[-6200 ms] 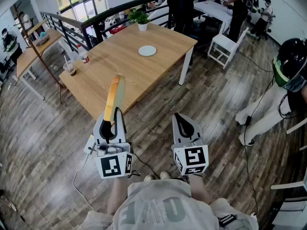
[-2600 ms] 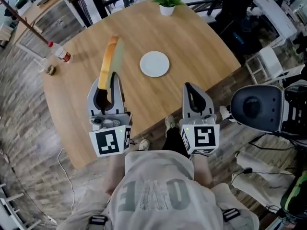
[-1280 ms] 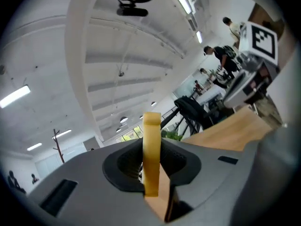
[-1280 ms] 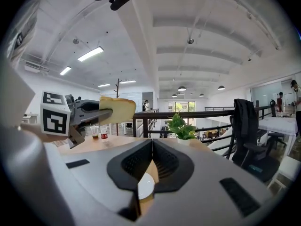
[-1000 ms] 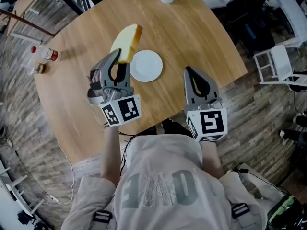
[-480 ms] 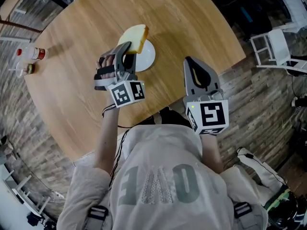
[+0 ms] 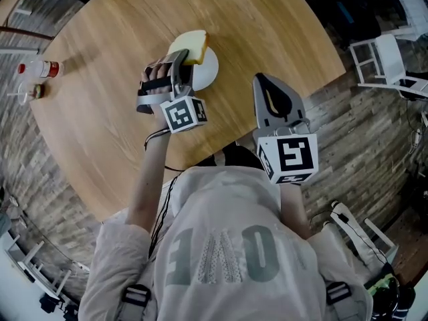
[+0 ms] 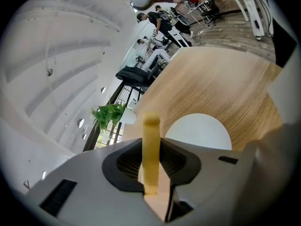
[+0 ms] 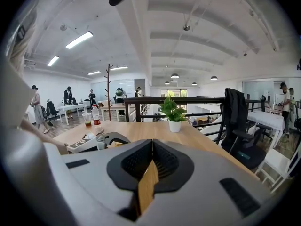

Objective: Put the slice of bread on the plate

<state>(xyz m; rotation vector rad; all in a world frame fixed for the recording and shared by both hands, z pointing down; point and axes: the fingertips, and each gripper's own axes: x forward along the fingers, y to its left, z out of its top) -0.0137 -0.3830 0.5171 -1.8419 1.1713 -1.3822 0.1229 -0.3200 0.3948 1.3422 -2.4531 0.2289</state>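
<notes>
The slice of bread (image 7: 192,45) is pale yellow with a darker crust. My left gripper (image 7: 176,65) is shut on it and holds it over the far left rim of the white round plate (image 7: 206,72). I cannot tell whether the bread touches the plate. In the left gripper view the bread (image 8: 151,126) stands edge-on between the jaws of the left gripper (image 8: 151,149), with the plate (image 8: 200,132) just beyond on the right. My right gripper (image 7: 264,87) hovers at the table's near edge, right of the plate, shut and empty; its jaw tips meet in the right gripper view (image 9: 151,145).
The round wooden table (image 7: 100,112) carries a red-capped bottle (image 7: 40,67) and a cup (image 7: 33,92) at its far left. A potted plant (image 9: 172,113) stands at the table's far side. A white chair (image 7: 388,52) stands off the table's right.
My left gripper has come down and rolled, bringing the bread from above the table to just over the plate. The right gripper has stayed where it was.
</notes>
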